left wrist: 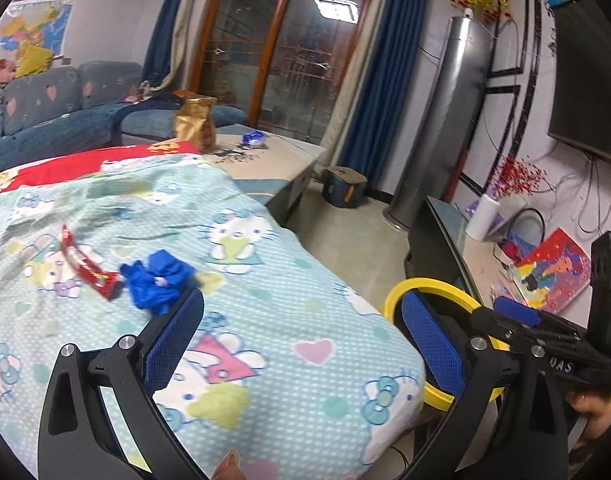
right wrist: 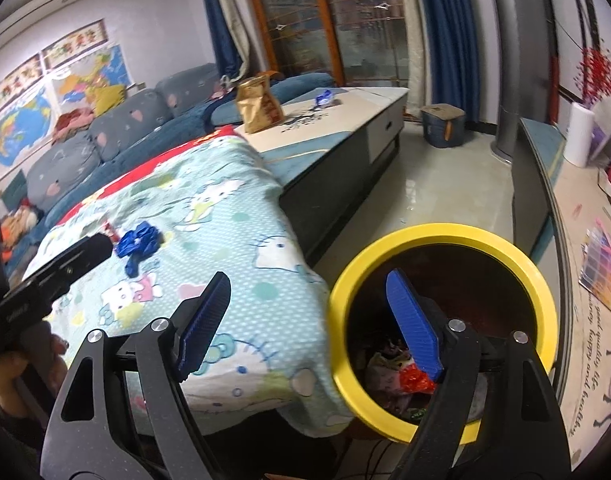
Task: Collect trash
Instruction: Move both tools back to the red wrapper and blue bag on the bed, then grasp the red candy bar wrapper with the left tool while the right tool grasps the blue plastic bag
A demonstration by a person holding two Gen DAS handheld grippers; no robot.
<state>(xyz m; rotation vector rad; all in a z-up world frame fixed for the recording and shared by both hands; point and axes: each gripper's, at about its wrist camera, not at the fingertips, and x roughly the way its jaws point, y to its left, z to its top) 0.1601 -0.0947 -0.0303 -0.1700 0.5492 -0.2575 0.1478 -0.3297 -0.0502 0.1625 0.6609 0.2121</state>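
While both tools hang empty over the blanket (left wrist: pixel 265 280), read left to right:
Red wrapper (left wrist: pixel 87 264): farthest left on the blanket, long and narrow, long axis running from upper left to lower right, near end touching or just beside the blue wad
Blue wad (left wrist: pixel 157 280): crumpled, no clear long axis, ahead and left of the left gripper, just past its left fingertip
Left gripper (left wrist: pixel 301 320): jaws spread wide, nothing between the pads; nearer tool to both pieces, so likely the one to reach, by my reading
Coming move: forward and leftward to bracket the wad; for the wrapper, jaws best set across the long axis
Right gripper (right wrist: pixel 309 316): jaws spread wide, holding nothing, right finger over the bin mouth, well apart from the wad
Bin (right wrist: pixel 445 236): yellow rim, just beside the blanket's right edge, on the floor; inside, crumpled wrappers, one red, rest too dark to name
Far table (right wrist: pixel 345 120): brown bag (right wrist: pixel 259 102) and a small blue wrapper (right wrist: pixel 324 97), well apart from both tools
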